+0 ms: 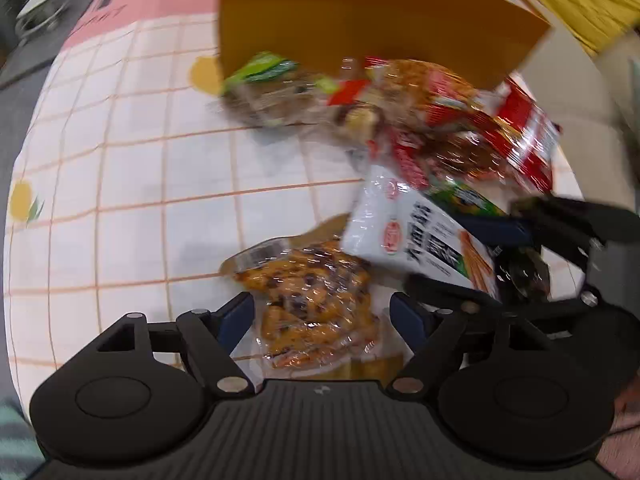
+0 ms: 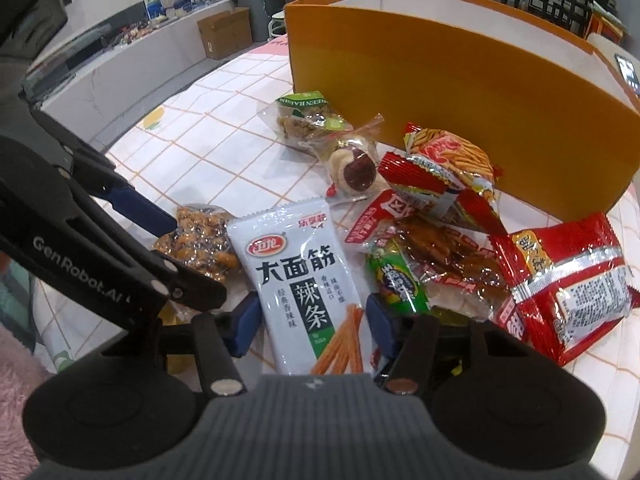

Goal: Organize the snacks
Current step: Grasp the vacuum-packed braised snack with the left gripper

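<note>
Right claw [image 2: 310, 324]: blue pads either side of a white plastic snack packet [image 2: 298, 280] printed 大面筋 辣条, apparently clamped on its lower end. Left claw [image 1: 322, 322]: jaws spread wide, gripping nothing, a clear packet of brown glazed pieces [image 1: 310, 300] lying between them on the checked tablecloth of the table [image 1: 120, 200]. Beyond: green wrapper [image 2: 396, 284], red foil packets [image 2: 568, 280], clear bag labelled GREEN RAISIN [image 2: 306, 118]. Farthest: orange cardboard box [image 2: 460, 92], upright.
</note>
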Tool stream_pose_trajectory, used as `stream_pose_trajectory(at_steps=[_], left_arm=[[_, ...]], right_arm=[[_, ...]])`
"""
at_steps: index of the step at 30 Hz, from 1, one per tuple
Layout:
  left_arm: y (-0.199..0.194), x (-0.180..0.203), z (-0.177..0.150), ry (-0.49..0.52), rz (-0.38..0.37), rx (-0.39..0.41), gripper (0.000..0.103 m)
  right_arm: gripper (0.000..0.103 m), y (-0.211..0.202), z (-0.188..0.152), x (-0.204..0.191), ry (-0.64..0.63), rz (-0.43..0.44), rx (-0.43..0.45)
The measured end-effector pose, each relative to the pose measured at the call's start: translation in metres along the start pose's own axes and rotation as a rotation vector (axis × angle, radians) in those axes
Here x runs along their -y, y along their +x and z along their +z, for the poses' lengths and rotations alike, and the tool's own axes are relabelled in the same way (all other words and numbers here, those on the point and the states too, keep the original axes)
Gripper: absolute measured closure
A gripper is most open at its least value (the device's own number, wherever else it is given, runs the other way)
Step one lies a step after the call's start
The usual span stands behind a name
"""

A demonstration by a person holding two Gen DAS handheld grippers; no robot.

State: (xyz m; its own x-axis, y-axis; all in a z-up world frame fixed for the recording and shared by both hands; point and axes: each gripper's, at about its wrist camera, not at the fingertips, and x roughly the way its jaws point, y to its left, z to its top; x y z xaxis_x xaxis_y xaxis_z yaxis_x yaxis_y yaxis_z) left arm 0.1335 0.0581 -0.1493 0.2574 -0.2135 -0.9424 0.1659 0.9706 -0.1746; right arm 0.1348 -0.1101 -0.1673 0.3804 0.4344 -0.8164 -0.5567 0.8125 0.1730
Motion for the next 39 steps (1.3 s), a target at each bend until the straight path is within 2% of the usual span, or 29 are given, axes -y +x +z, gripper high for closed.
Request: stream_pose_trajectory(at_steps=[5,9,13,15,18,20,23,25,26,29,32,39], left_arm=[[0.000,-0.001,0.005,-0.063,0.041,0.014,0.019],[0.001,0.004,0.003,-0.049,0.062,0.022,0.019],[-0.001,-0.002,0.000,-0.047,0.047,0.023,0.019],[-0.002,-0.005,-0.004,-0.027,0.037,0.027,0.019],[-0.002,-0.001,-0.006,-0.024,0.062,0.029,0.018],[0.001,0.006,-0.005,-0.001,0.094,0.031,0.015],[0.008,0.021,-0.008,0.097,0.149,0.038,0.011],[0.008,0.028,-0.012,0.139,0.171,0.058,0.012],[0.008,0.029,-0.013,0.139,0.166,0.062,0.017],[0.007,0.023,-0.013,0.083,0.150,0.071,0.020],[0.006,0.023,-0.015,0.074,0.150,0.079,0.023],[-0.012,0.014,-0.019,-0.008,0.155,0.113,0.025]], right_arm=[[0.049,-0.004,0.002,0.015,0.134,0.069,0.008],[0.049,-0.004,0.000,0.012,0.134,0.070,0.009],[0.049,-0.006,-0.002,0.014,0.139,0.093,0.008],[0.049,-0.006,-0.003,0.023,0.200,0.121,0.010],[0.049,-0.007,-0.004,0.039,0.318,0.161,0.014],[0.049,-0.007,-0.004,0.042,0.353,0.170,0.017],[0.049,-0.008,-0.005,0.042,0.378,0.170,0.019],[0.049,-0.009,-0.006,0.043,0.396,0.171,0.018],[0.049,-0.009,-0.006,0.043,0.401,0.170,0.018],[0.049,-0.011,-0.006,0.039,0.391,0.153,0.020],[0.049,-0.011,-0.005,0.037,0.401,0.151,0.018],[0.050,-0.021,0.000,0.023,0.369,0.136,0.047]])
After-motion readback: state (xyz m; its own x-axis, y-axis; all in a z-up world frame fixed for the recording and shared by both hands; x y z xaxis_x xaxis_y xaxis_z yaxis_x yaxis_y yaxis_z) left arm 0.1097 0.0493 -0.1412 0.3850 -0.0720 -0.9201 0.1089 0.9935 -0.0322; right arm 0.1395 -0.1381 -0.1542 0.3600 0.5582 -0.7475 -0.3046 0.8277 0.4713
